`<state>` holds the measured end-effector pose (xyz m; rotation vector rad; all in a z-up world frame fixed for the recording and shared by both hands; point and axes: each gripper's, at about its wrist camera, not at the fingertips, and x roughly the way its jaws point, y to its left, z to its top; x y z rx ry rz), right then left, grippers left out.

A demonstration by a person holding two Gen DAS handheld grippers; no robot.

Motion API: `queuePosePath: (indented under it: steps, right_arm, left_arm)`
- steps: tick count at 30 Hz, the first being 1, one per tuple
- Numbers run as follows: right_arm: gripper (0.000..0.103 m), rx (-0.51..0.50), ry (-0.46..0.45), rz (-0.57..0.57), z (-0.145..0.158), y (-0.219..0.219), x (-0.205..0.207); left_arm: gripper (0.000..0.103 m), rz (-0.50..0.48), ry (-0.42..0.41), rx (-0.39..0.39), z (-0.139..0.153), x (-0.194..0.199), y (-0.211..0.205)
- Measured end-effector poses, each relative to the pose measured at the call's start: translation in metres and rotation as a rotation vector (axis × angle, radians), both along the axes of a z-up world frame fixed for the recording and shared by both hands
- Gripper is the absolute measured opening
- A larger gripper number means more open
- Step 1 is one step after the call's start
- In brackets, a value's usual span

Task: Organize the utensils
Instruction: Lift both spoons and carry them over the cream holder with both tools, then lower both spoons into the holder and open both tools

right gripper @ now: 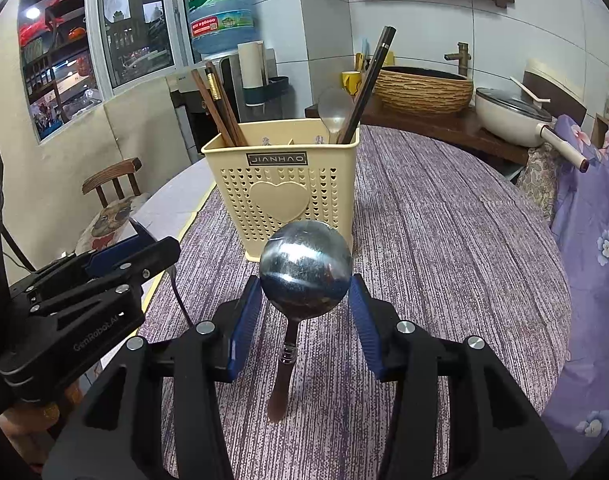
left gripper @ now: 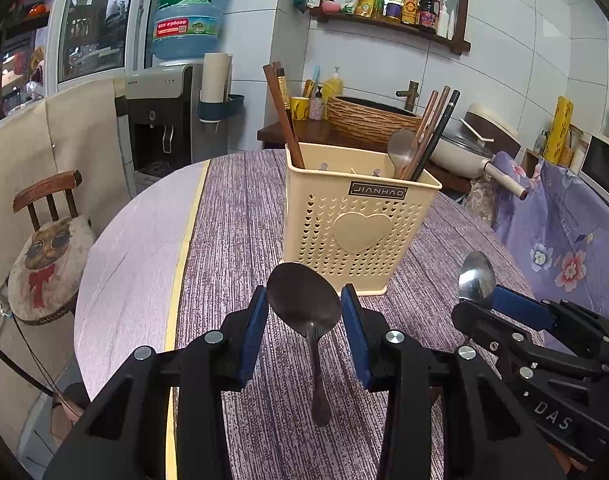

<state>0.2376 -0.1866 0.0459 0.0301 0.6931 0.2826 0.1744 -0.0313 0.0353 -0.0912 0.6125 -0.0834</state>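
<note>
Left gripper [left gripper: 304, 320] clamps a dark spoon [left gripper: 304, 300] by its bowl. Right gripper [right gripper: 304, 308] clamps a shiny spoon [right gripper: 305, 268] likewise. Utensil holder [left gripper: 356, 224] stands beyond on the table [left gripper: 232, 220].

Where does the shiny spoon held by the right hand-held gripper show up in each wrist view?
Left wrist: shiny spoon at right edge, bowl upward.
Right wrist: bottom centre, between the pads.
Shared landmark: cream utensil holder behind it.
</note>
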Motion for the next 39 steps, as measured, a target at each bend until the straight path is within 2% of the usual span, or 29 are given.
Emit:
queuePosePath:
  steps: [13, 27, 33, 39]
  right_arm:
    - [0.046, 0.013, -0.016, 0.006, 0.003, 0.000, -0.007]
    - [0.045, 0.033, -0.049, 0.020, 0.021, 0.001, -0.004]
    - [0.045, 0.049, -0.093, 0.040, 0.050, -0.001, 0.001]
    - [0.045, 0.054, -0.216, 0.037, 0.113, -0.002, 0.015]
  left_arm:
    - [0.038, -0.007, -0.020, 0.003, 0.008, -0.003, 0.001]
    - [0.038, -0.029, -0.033, -0.015, 0.024, 0.005, 0.003]
    - [0.038, -0.049, -0.067, -0.054, 0.055, 0.016, 0.007]
    - [0.038, -0.028, -0.183, -0.087, 0.118, 0.033, 0.012]
